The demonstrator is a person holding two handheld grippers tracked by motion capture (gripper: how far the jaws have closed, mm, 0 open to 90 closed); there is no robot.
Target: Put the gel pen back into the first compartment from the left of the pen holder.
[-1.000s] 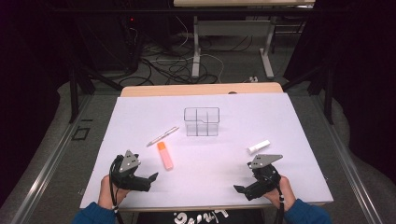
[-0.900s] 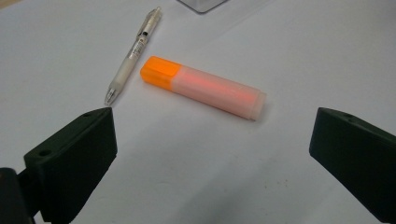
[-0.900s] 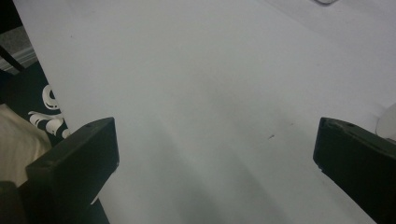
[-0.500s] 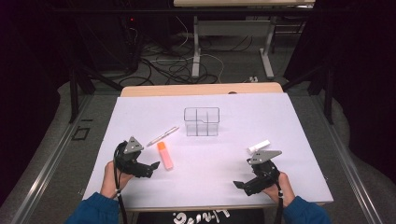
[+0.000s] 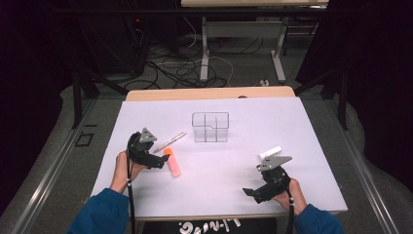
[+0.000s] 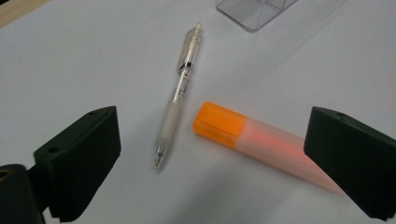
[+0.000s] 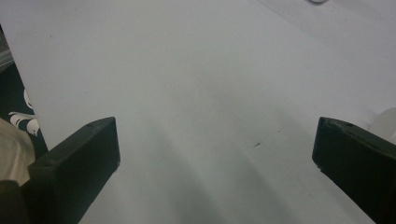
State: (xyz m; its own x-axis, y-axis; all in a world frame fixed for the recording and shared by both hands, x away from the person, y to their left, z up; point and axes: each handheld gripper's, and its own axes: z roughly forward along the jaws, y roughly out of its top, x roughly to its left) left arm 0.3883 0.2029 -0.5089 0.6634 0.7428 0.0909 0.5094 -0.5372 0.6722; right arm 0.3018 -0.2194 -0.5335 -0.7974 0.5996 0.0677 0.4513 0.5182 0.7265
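Note:
An orange highlighter (image 5: 171, 163) (image 6: 261, 142) lies on the white table top (image 5: 292, 122), with a clear pen (image 5: 168, 142) (image 6: 180, 98) just to its left. My left gripper (image 5: 163, 160) (image 6: 212, 121) hovers right by them, open. Its jaws have just been closing a little; the pen's tip and the highlighter's capped end lie between them, untouched by the pads. A clear divided box (image 5: 210, 126) (image 6: 254, 11) stands farther back. My right gripper (image 5: 251, 192) (image 7: 215, 135) rests open near the front right over bare table.
A small white stick-like object (image 5: 270, 151) (image 7: 385, 123) lies just behind the right gripper. The table's front edge (image 7: 28, 107) is close to the right gripper. Beyond the table are desk legs and cables on a dark floor.
My left gripper has moved away from the front edge toward the pen and highlighter. The right gripper has stayed about where it was.

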